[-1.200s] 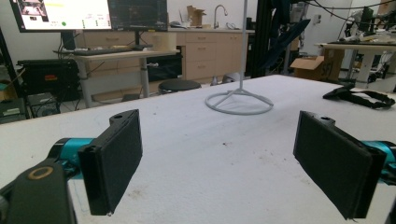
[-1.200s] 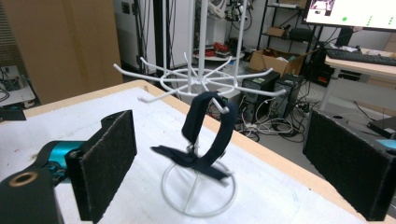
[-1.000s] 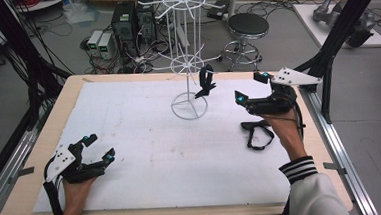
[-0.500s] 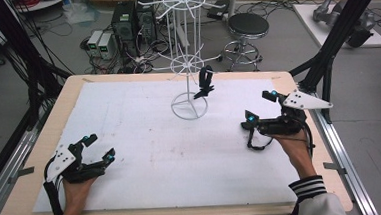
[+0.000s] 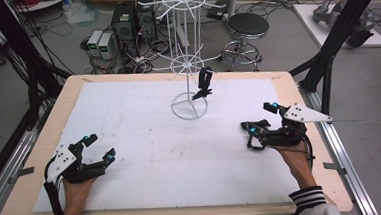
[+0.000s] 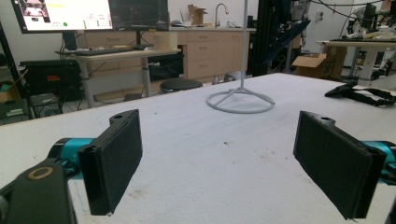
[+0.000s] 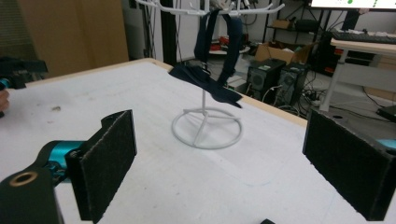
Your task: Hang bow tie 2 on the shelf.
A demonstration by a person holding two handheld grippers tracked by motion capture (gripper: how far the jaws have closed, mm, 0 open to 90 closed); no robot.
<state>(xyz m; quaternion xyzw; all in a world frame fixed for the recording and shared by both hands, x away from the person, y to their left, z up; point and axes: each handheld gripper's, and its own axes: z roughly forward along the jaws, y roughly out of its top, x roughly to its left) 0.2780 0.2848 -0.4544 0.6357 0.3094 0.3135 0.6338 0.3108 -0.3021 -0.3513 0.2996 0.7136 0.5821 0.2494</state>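
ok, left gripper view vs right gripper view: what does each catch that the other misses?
Left gripper view: a black strap lying flat at far right, a lit monitor, a stool. Right gripper view: a dark strap hanging from the stand's arms, computer towers. Both: the white wire stand, the white tabletop, and the left gripper and right gripper open, empty.

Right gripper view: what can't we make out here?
- White wire stand: top cut off by the upper edge, so the hook that holds the dark strap stays unseen.
- Left gripper, far left: cut by the frame edge.
- Small dark thing at the bottom edge: mostly out of frame, unidentifiable.
- Right gripper: jaws wide apart, nothing between them.
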